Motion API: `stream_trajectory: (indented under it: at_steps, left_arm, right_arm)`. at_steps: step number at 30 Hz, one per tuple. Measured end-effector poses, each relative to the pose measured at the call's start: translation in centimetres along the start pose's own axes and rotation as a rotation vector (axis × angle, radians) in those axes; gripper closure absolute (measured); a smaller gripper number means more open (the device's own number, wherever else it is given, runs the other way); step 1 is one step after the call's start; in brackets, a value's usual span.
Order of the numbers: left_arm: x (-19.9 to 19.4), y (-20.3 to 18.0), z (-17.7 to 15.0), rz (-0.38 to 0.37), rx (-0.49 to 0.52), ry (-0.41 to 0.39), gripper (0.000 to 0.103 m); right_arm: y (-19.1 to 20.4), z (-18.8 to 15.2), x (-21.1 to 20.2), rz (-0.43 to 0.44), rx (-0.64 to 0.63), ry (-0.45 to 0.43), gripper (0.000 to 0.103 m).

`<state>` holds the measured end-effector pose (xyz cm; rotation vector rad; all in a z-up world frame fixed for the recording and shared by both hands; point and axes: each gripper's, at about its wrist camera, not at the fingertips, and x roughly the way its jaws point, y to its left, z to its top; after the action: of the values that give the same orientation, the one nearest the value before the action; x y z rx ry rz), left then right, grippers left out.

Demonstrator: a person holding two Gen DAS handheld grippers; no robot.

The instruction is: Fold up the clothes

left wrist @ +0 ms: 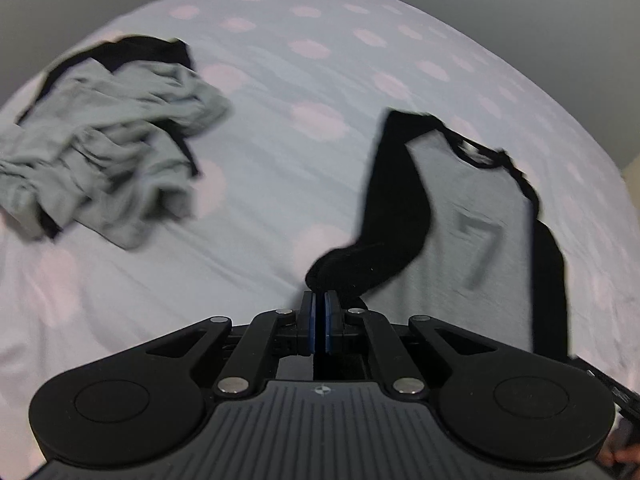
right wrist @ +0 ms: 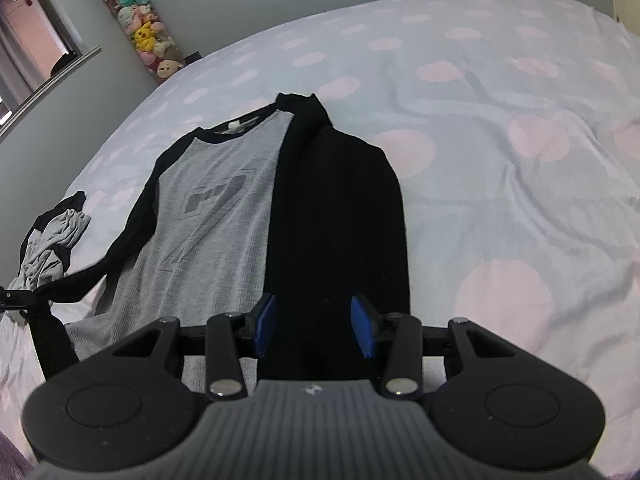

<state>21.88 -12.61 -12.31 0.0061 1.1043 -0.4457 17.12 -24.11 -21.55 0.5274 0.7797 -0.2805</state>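
Observation:
A grey shirt (left wrist: 472, 216) with black sleeves and a printed 7 lies flat on the bed. My left gripper (left wrist: 320, 300) is shut on the cuff end of its black sleeve (left wrist: 392, 208), which hangs lifted off the sheet. In the right wrist view the same shirt (right wrist: 216, 216) has its other black sleeve (right wrist: 340, 220) folded lengthwise over the body. My right gripper (right wrist: 314, 324) hovers over that sleeve's lower end, jaws open, and the blue pads (right wrist: 266, 324) stand apart with the fabric lying flat beneath them. The left gripper (right wrist: 16, 298) shows at the far left edge, pulling the sleeve taut.
A crumpled grey and black garment (left wrist: 104, 148) lies in a heap to the left of the shirt (right wrist: 52, 240). The bed sheet (right wrist: 500, 160) is pale blue with pink spots and some wrinkles. A tall tube of plush toys (right wrist: 140, 28) stands by the wall beyond the bed.

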Motion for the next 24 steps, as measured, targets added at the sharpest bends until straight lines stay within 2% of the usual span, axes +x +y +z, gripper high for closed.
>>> stream_trajectory:
  at_steps: [8,10,13,15,17,19,21,24]
  left_arm:
    - [-0.6,4.0,6.8,0.216,0.001,-0.114,0.101]
    - [-0.1,4.7,8.3,0.307,0.01,-0.136,0.101]
    - [1.2,5.7,9.6,0.403,0.016,-0.132,0.098]
    - [1.8,5.7,9.6,0.446,0.01,-0.118,0.09]
    - [1.7,4.8,8.9,0.427,0.01,-0.134,0.078]
    - [1.6,3.6,8.0,0.388,0.02,-0.139,0.076]
    - [1.1,2.0,6.9,0.31,0.025,-0.138,0.076]
    - [0.2,-0.8,5.0,0.187,0.032,-0.141,0.064]
  right_arm:
    - [0.0,0.0,0.1,0.014,0.005,0.01,0.058]
    - [-0.1,-0.1,0.2,0.019,0.005,0.011,0.058]
    - [-0.1,0.0,0.4,0.031,0.009,0.012,0.058]
    - [0.0,0.0,0.6,0.032,0.01,0.016,0.058]
    - [0.1,0.0,0.7,0.031,0.005,0.018,0.058]
    - [0.3,0.0,0.6,0.034,-0.006,0.018,0.058]
    - [0.9,-0.1,0.3,0.047,-0.036,0.019,0.058]
    - [2.4,-0.4,0.0,0.084,-0.131,0.039,0.058]
